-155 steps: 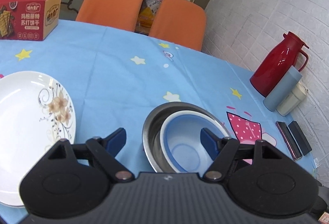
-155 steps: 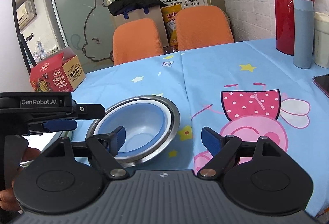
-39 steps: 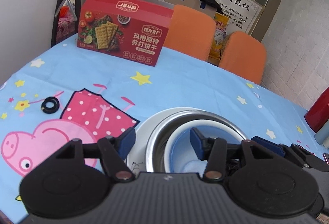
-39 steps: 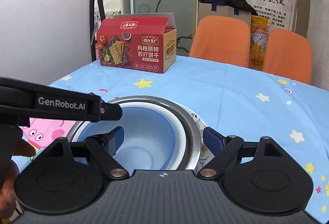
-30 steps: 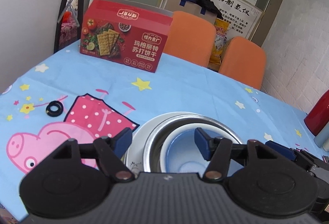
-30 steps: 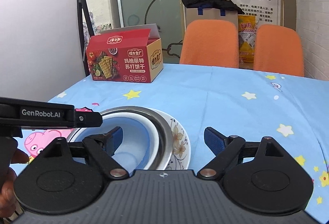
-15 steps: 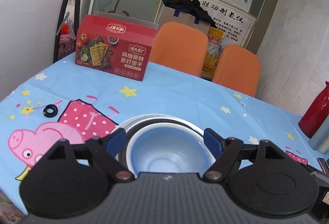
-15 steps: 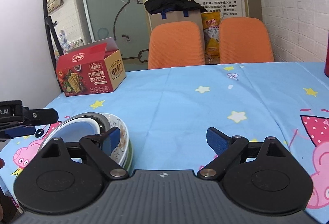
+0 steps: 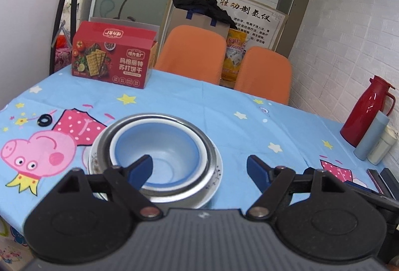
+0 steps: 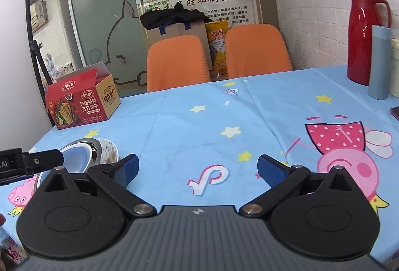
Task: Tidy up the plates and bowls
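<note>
We see a blue bowl nested in a steel bowl on a plate, both grippers agape, empty.

surface: table under a blue cartoon-pig cloth
near edge: flowered plate, bowls stacked on it
far left: red cracker box
left side: small black ring
right end: red flask, blue tumbler, pale cup, dark flat cases

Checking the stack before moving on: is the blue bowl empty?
Empty. The left wrist view shows the blue bowl's bare inside, nested in the steel bowl.
</note>
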The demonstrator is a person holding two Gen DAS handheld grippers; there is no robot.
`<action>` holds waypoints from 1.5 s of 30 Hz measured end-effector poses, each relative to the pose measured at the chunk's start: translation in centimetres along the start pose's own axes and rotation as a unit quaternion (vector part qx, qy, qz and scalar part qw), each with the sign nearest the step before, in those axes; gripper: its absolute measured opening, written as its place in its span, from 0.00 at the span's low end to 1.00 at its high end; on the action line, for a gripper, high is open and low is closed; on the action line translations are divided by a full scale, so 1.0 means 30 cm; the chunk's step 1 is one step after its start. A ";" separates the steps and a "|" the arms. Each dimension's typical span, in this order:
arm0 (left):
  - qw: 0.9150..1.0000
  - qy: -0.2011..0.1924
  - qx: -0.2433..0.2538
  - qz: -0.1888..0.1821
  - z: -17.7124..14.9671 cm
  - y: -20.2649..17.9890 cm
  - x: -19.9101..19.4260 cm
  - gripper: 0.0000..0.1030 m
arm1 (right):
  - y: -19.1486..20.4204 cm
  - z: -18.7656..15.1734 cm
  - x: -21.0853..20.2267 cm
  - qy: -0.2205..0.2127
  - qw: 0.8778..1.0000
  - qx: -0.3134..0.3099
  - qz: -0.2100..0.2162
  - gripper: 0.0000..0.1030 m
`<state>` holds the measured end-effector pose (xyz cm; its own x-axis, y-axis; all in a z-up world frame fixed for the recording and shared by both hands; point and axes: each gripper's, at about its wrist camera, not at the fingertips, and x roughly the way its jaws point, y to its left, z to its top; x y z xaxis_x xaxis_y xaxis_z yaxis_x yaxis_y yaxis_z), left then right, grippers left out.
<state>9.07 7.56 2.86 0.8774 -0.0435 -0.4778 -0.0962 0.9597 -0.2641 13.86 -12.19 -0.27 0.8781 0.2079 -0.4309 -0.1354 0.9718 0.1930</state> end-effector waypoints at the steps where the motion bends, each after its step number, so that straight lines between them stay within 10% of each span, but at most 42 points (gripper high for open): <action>1: 1.000 0.002 0.004 0.001 -0.013 -0.007 -0.009 0.76 | -0.004 -0.005 -0.011 -0.002 1.000 0.001 -0.003 1.00; 45: 0.991 0.003 0.098 0.088 -0.358 -0.053 -0.210 0.77 | 0.017 -0.291 -0.294 -0.009 0.999 -0.047 -0.012 1.00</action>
<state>-1.34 3.33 -2.72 0.8523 0.1278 -0.5071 -0.1533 0.9881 -0.0085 2.06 -12.55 -4.06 0.8899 0.1826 -0.4181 -0.1554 0.9829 0.0983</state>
